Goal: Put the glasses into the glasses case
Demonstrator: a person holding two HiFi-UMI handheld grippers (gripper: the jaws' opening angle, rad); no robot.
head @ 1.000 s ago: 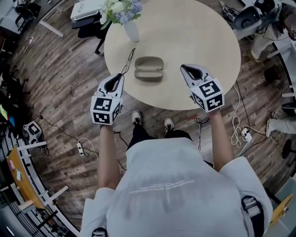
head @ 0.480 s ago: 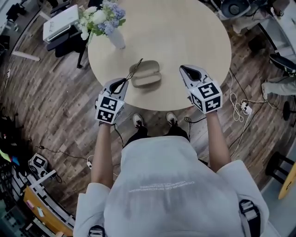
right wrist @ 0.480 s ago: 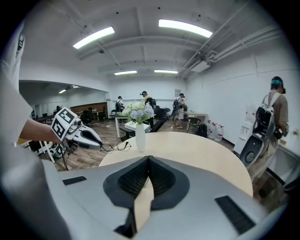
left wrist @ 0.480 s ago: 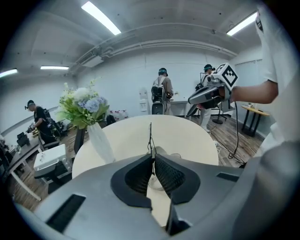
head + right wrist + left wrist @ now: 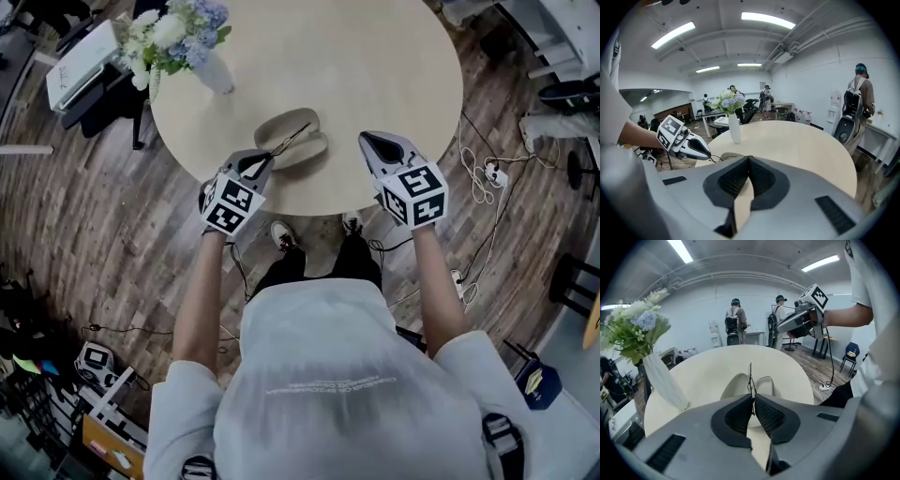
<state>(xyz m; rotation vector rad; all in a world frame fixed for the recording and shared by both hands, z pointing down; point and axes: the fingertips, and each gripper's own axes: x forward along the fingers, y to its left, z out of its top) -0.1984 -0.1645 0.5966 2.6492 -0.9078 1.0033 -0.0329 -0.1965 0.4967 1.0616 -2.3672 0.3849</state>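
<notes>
An open beige glasses case (image 5: 302, 153) lies near the front edge of the round table (image 5: 375, 75). My left gripper (image 5: 265, 159) is shut on thin wire-framed glasses (image 5: 289, 142), which stick out from its tips over the case. In the left gripper view the glasses (image 5: 750, 376) stand upright between the closed jaws of the left gripper (image 5: 752, 397), with the case (image 5: 736, 385) just behind. My right gripper (image 5: 367, 141) hovers at the table's edge to the right of the case. In its own view the right gripper (image 5: 749, 159) is shut with nothing in it.
A white vase (image 5: 214, 70) of flowers (image 5: 173, 33) stands at the table's back left. Cables (image 5: 483, 178) trail on the wooden floor to the right. A white box (image 5: 80, 70) sits beyond the table at left. People (image 5: 736, 326) stand far across the room.
My left gripper has moved right and forward, bringing the glasses from beside the case to over it. The right gripper has kept its place. The head view has shifted.
</notes>
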